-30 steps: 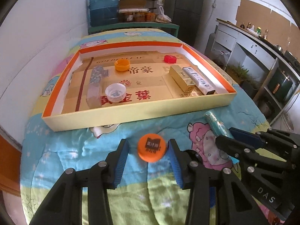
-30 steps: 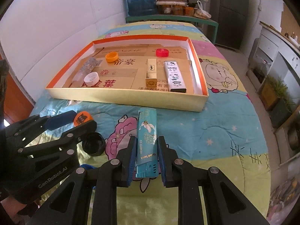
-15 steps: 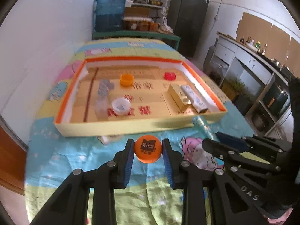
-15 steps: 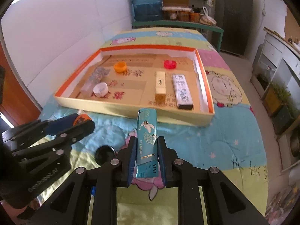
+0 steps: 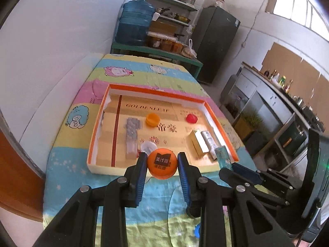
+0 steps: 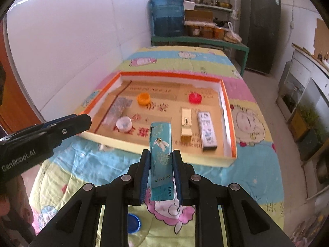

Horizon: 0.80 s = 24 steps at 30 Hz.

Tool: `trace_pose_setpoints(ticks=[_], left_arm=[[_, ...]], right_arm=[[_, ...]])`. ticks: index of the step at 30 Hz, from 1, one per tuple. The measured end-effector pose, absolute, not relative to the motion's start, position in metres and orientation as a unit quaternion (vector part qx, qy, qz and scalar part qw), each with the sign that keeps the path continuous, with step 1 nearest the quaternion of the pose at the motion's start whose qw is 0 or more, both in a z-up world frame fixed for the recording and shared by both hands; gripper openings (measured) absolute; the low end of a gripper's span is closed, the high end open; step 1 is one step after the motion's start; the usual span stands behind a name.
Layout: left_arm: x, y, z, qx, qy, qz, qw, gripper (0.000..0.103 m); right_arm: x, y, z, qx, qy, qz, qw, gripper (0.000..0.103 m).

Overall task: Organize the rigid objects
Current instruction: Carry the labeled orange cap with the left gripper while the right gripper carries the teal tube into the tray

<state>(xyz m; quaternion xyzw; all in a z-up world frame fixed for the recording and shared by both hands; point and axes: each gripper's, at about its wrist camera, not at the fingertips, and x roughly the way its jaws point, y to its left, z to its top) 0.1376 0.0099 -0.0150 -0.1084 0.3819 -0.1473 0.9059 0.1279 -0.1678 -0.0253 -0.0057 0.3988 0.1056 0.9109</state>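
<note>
Left wrist view: the left gripper (image 5: 162, 165) clamps an orange cap (image 5: 162, 163) between its blue pads, held up off the quilt (image 5: 67, 164) in front of the near wall of the tray (image 5: 107, 167). In the tray lie a small orange cap (image 5: 152, 119), a red cap (image 5: 191, 118), a white cap (image 5: 148, 146), a gold box (image 5: 198, 143) and a white box (image 5: 208, 140).

Right wrist view: the right gripper (image 6: 160, 165) grips a teal box (image 6: 161, 152) lengthwise, its far end over the tray's near wall. A blue cap (image 6: 133, 223) lies on the quilt below
</note>
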Motion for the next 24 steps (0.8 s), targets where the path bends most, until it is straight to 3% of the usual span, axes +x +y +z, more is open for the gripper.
trace_pose_setpoints(ticks=[24], left_arm=[[0.195, 0.016, 0.009, -0.075, 0.368, -0.104, 0.921, 0.031]], right_arm=[[0.213, -0.188, -0.003, 0.061, 0.415, 0.147, 0.896, 0.022]])
